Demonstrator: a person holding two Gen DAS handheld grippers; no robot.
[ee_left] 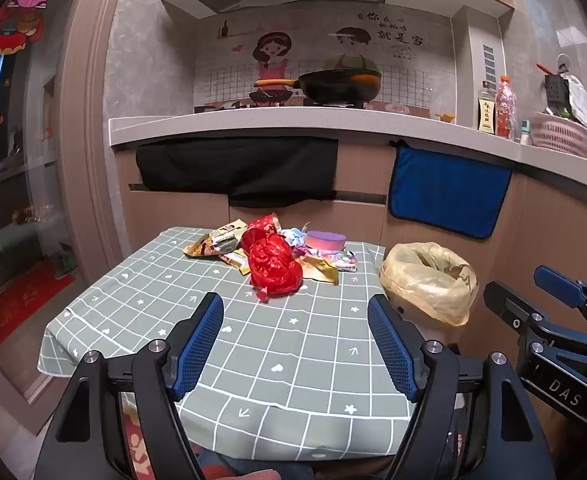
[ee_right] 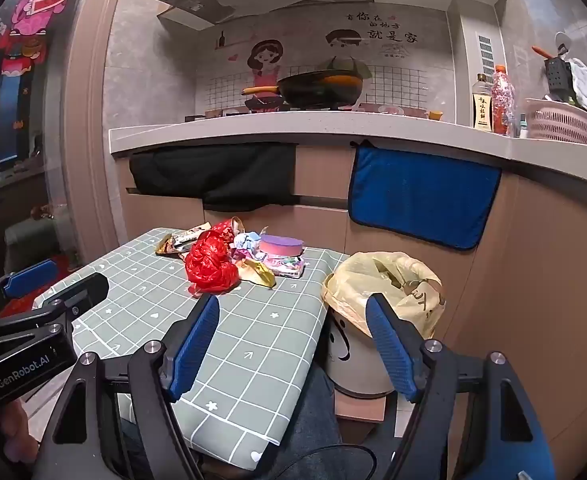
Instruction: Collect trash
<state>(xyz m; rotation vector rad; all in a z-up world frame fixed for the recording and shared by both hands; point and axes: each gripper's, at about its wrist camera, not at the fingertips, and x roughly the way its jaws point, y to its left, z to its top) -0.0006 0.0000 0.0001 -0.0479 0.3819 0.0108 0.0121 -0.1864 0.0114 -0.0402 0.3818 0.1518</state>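
Tongs on both sides stand wide apart with nothing between their blue pads. Left gripper hovers over the near half of the table, above the checked green cloth, touching nothing; its jaws frame bare cloth, with the trash pile ahead of them. Right gripper hangs at the table's right edge, its left pad over the cloth and its right pad in front of the bin, also touching nothing. Each gripper shows at the side of the other's view, the two held side by side and apart.

Trash lies in one heap at the far end of the table: a crumpled red bag nearest the grippers, foil wrappers to its left and behind it, more wrappers to its right, and a round purple tub at the back right. The bin stands just beside the table's right edge, lined with a yellow bag whose mouth is open. Behind, a counter carries a pan, and a blue towel hangs from its edge.
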